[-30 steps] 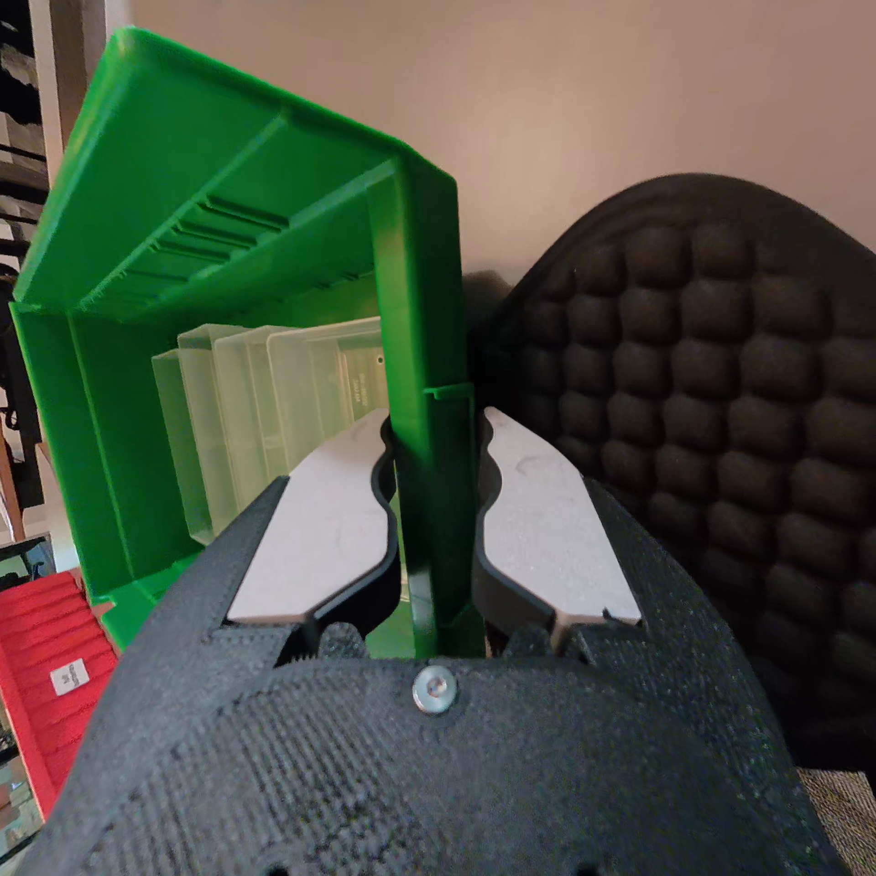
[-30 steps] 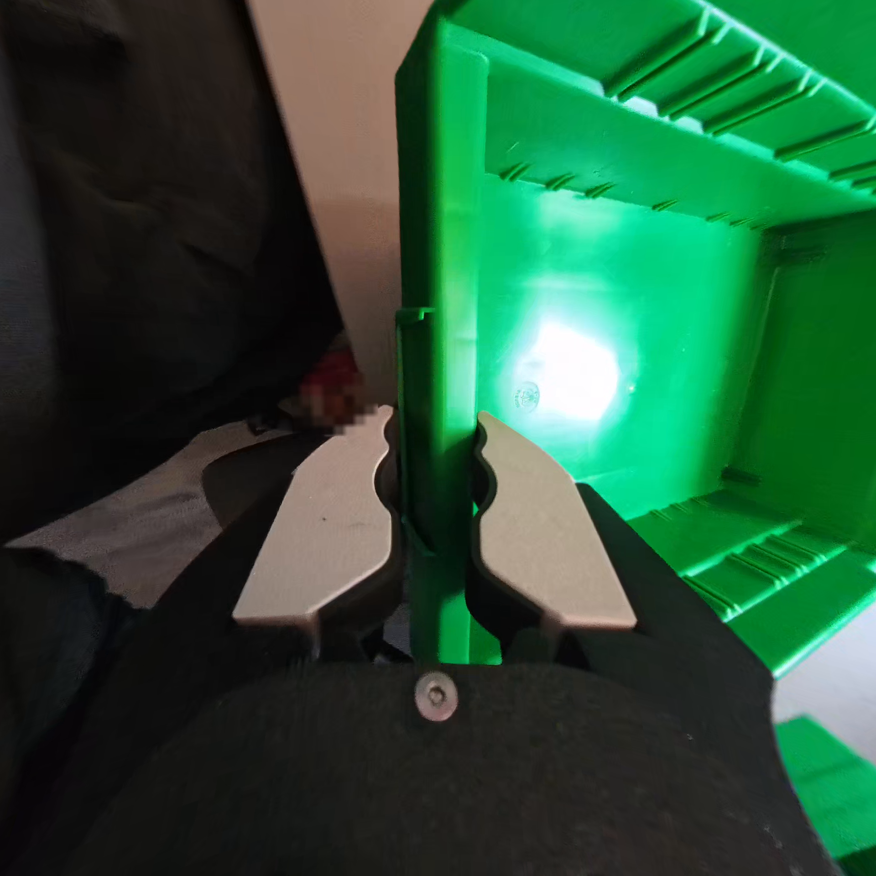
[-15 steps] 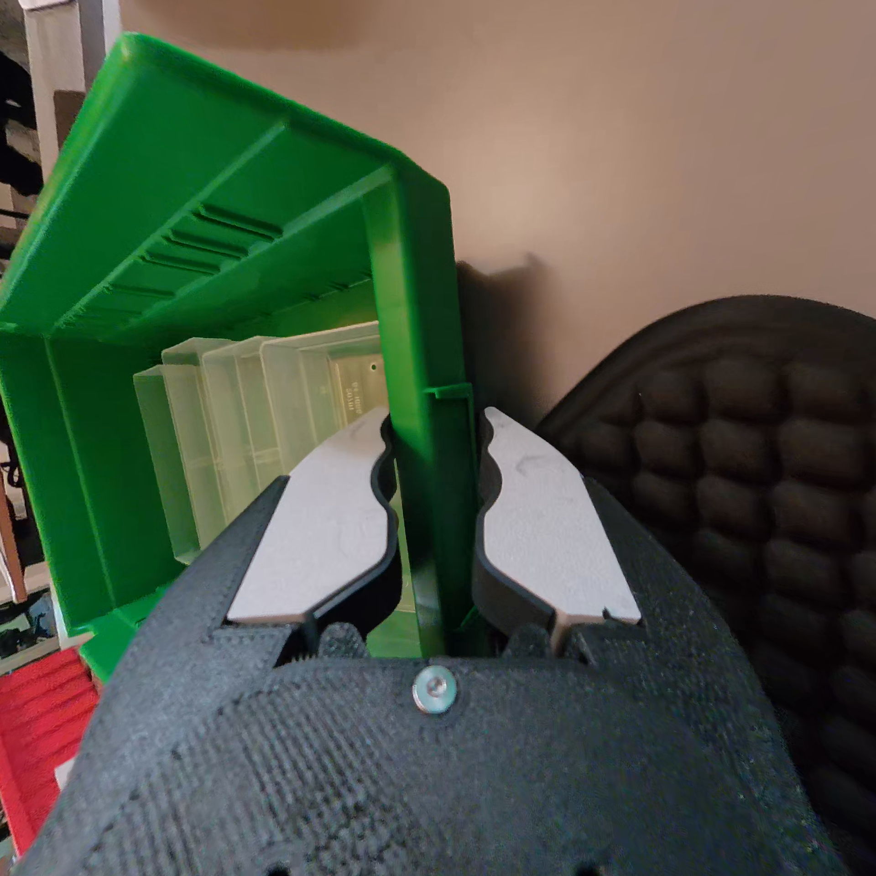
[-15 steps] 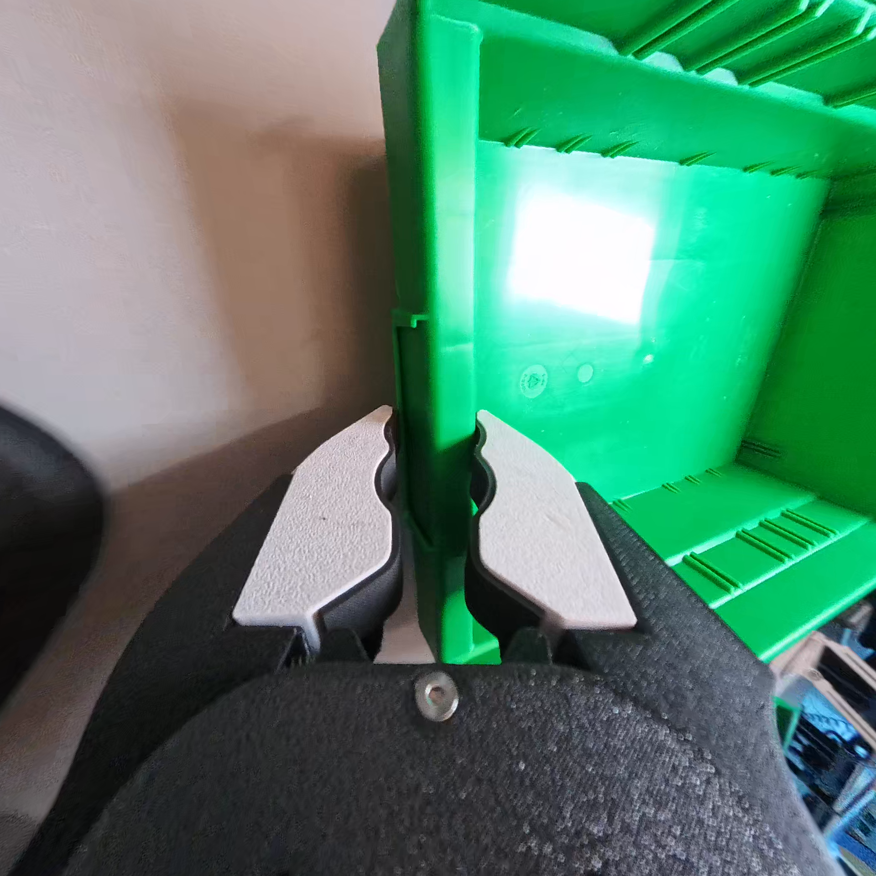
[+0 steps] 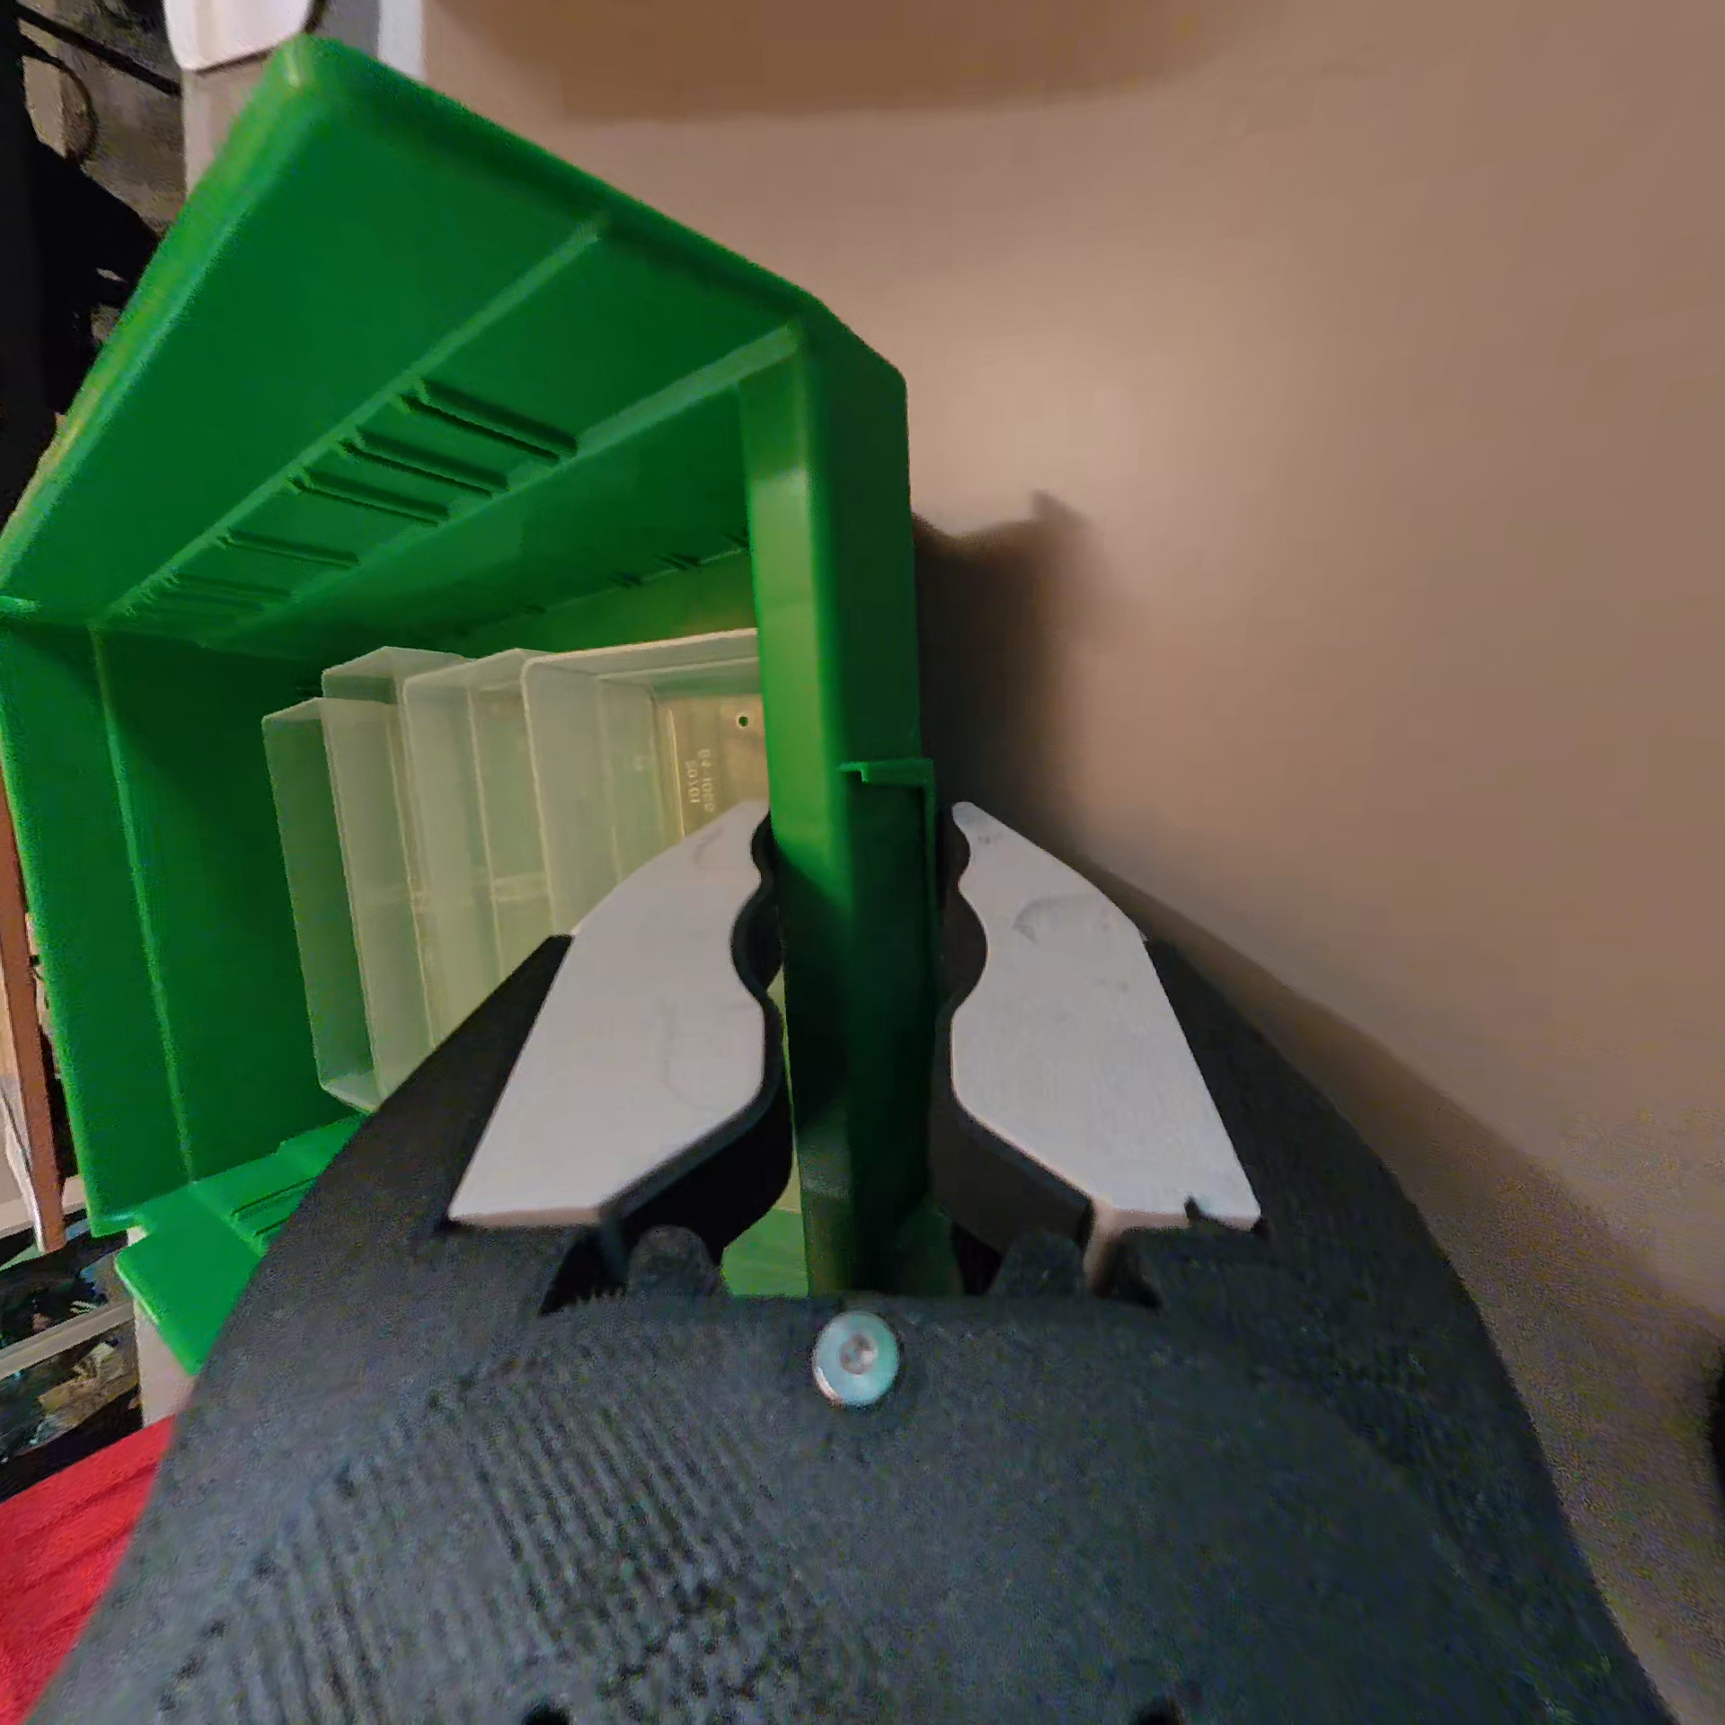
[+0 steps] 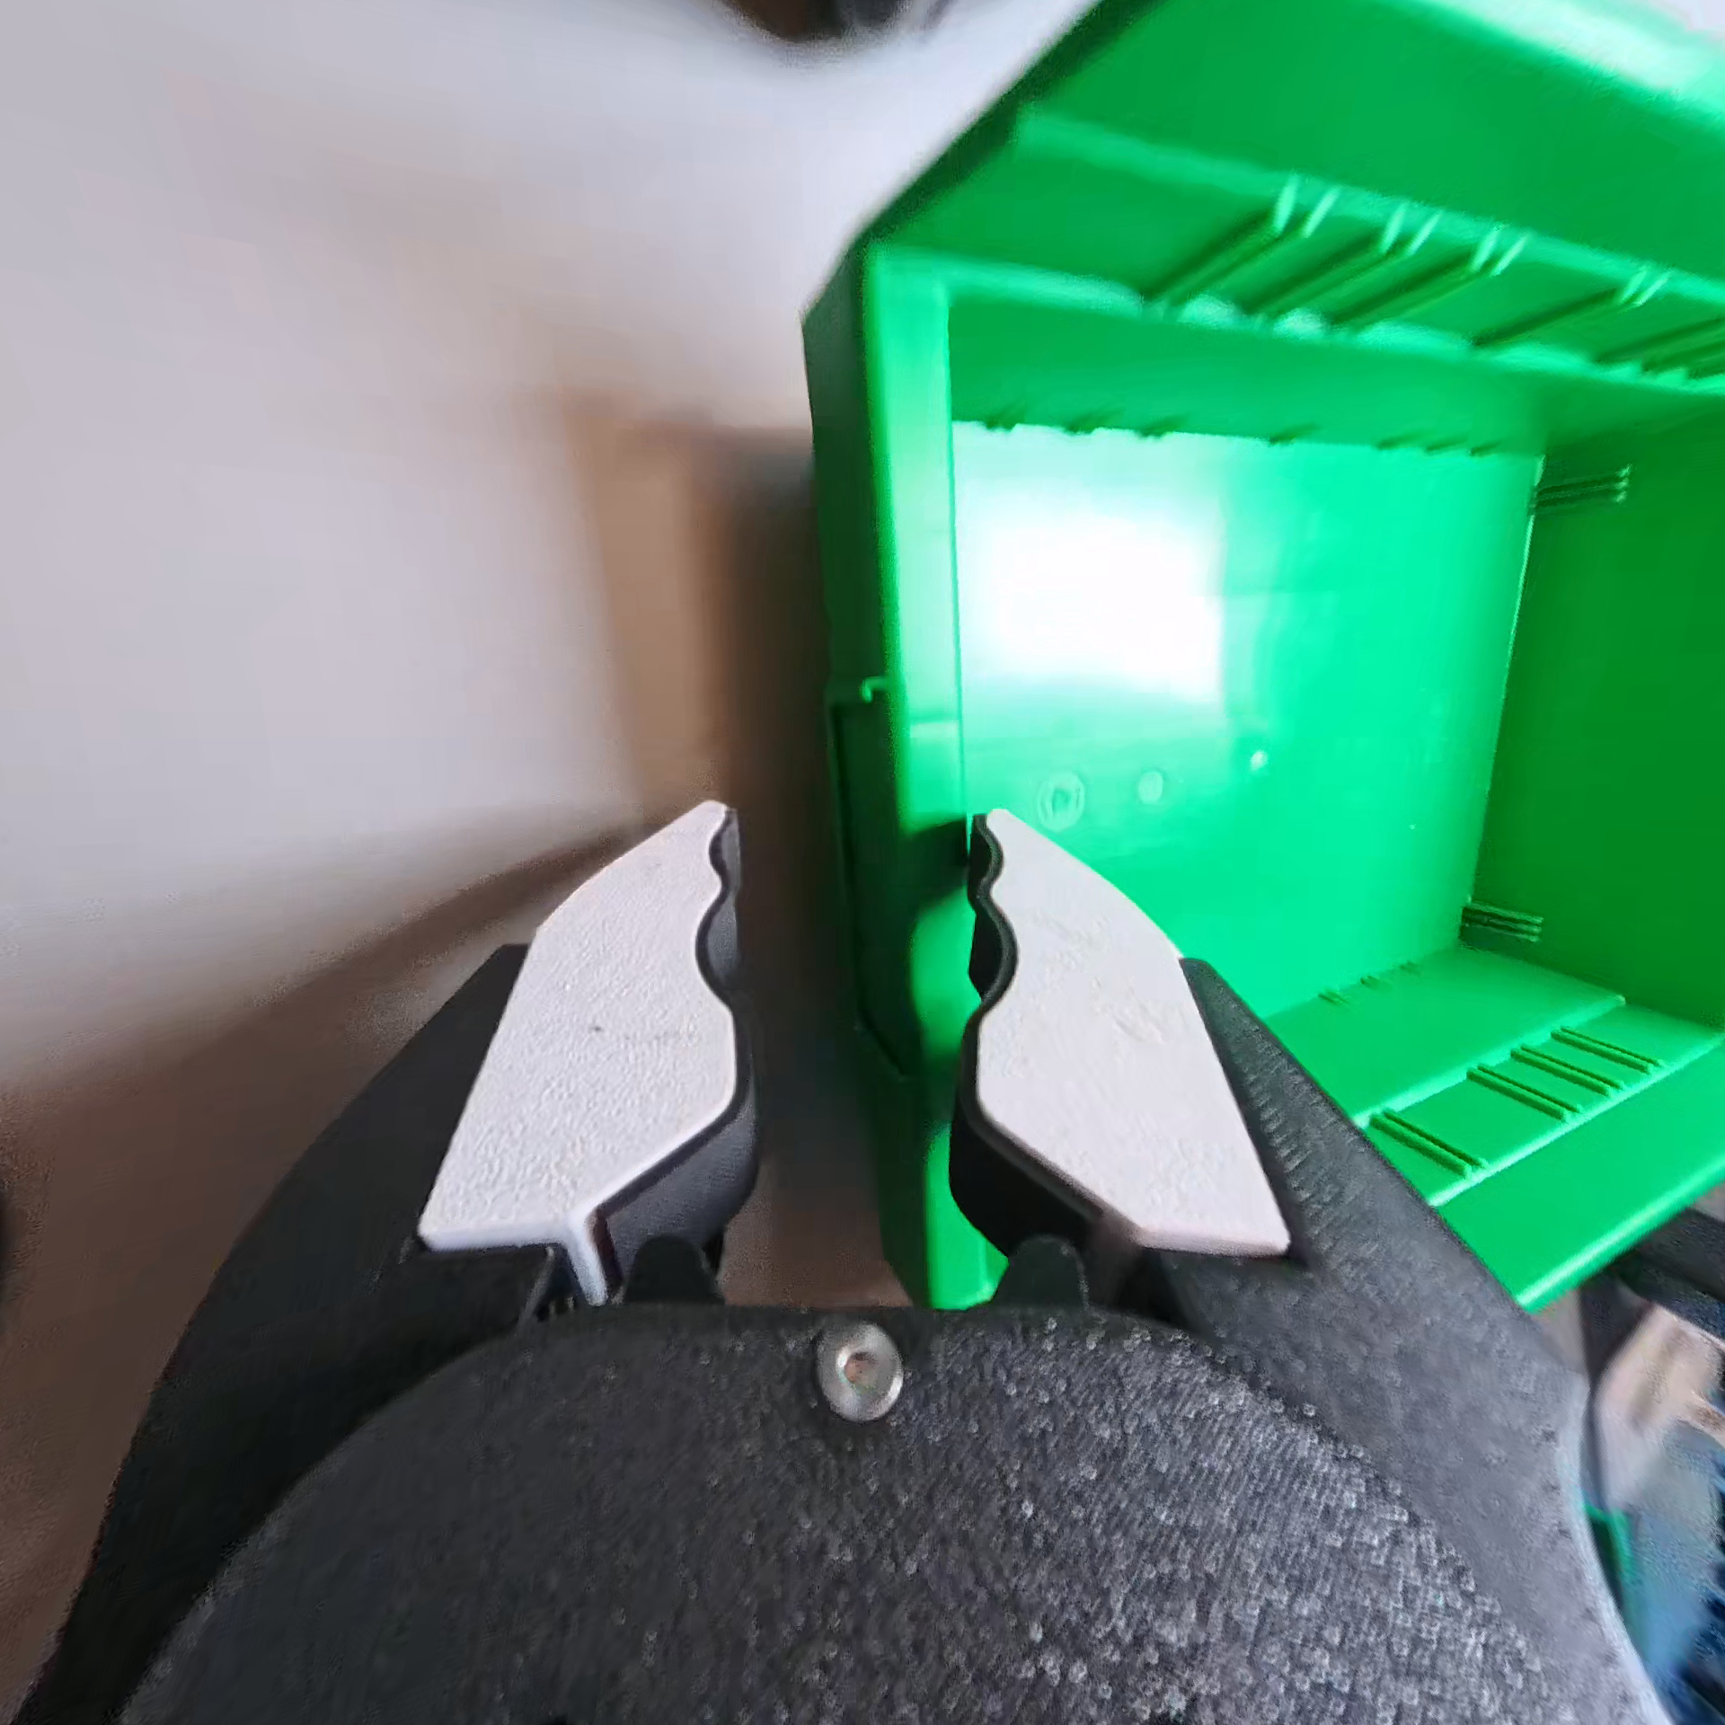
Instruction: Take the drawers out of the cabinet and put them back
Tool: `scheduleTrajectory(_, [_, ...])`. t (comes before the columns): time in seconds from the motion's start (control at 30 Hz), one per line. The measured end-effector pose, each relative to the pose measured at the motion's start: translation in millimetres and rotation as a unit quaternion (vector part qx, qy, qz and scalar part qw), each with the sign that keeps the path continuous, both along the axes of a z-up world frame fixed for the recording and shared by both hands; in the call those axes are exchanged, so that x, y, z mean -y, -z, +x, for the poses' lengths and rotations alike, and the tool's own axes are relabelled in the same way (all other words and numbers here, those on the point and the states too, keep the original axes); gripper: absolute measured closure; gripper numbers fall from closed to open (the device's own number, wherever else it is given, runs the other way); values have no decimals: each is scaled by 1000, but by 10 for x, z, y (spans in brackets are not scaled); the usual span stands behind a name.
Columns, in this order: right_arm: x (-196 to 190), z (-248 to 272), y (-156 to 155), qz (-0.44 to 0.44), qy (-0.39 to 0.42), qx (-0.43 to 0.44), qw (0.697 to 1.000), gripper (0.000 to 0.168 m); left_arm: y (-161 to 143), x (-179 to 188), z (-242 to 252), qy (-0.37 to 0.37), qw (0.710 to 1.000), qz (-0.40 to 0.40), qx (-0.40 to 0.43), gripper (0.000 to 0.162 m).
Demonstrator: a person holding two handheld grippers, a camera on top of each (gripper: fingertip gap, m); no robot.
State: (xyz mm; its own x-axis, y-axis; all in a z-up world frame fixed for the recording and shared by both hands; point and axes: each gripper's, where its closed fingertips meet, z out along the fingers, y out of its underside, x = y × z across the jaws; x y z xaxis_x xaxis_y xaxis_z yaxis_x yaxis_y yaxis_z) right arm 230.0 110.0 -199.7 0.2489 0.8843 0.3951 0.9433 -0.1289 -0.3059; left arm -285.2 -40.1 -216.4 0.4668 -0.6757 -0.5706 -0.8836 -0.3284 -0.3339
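Note:
The green plastic cabinet [image 5: 467, 327] is tilted, with its open front towards me. Several clear plastic drawers [image 5: 448, 840] stand side by side inside it in the left wrist view. My left gripper [image 5: 859, 812] is shut on the cabinet's right front wall edge. In the right wrist view the cabinet [image 6: 1213, 653] shows a bare green inside with ribbed rails. My right gripper [image 6: 851, 817] is open. The cabinet's left wall edge [image 6: 896, 560] stands between its fingers, touching the right finger only.
A beige wall [image 5: 1307, 467] stands close behind the cabinet in both views. A red object [image 5: 56, 1540] lies at the lower left of the left wrist view, with dark shelving [image 5: 56, 187] beyond. Blurred clutter [image 6: 1661, 1400] shows at the lower right of the right wrist view.
My right gripper has opened and let go of the cabinet's wall edge. The black padded chair back has dropped out of the left wrist view as the cabinet moved against the wall.

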Motion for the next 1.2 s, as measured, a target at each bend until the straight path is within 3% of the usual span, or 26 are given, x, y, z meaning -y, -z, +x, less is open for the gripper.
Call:
scheduleTrajectory(0.17, [101, -235, -239, 29, -13, -65, 997, 121, 3, -306, -96, -12, 1000, 11, 0, 131])
scheduleTrajectory(0.37, [-13, 67, -1, 29, 15, 38, 999, 123, 1, -464, -157, -17, 1000, 22, 0, 131])
scheduleTrajectory(0.5, [-135, 128, 50, 39, 22, 43, 998, 139, -2, -525, -193, -23, 999, 32, 5, 131])
scheduleTrajectory(0.77, [-265, 199, 17, 67, 32, 49, 996, 138, -31, -572, -219, -37, 998, 40, 7, 126])
scheduleTrajectory(0.87, [-185, -23, -188, 82, 21, -33, 996, 136, -152, -535, -162, -38, 997, 47, 50, 123])
scheduleTrajectory(0.97, [-31, -470, -594, 85, 6, -210, 974, 138, -378, -519, -121, -41, 990, 55, 125, 123])
scheduleTrajectory(1.1, [138, -994, -1086, 47, 26, -455, 889, 140, -840, -609, -249, -61, 972, 81, 211, 126])
scheduleTrajectory(1.2, [237, -1273, -1128, 25, 23, -545, 838, 140, -1141, -751, -519, -94, 965, 97, 223, 127])
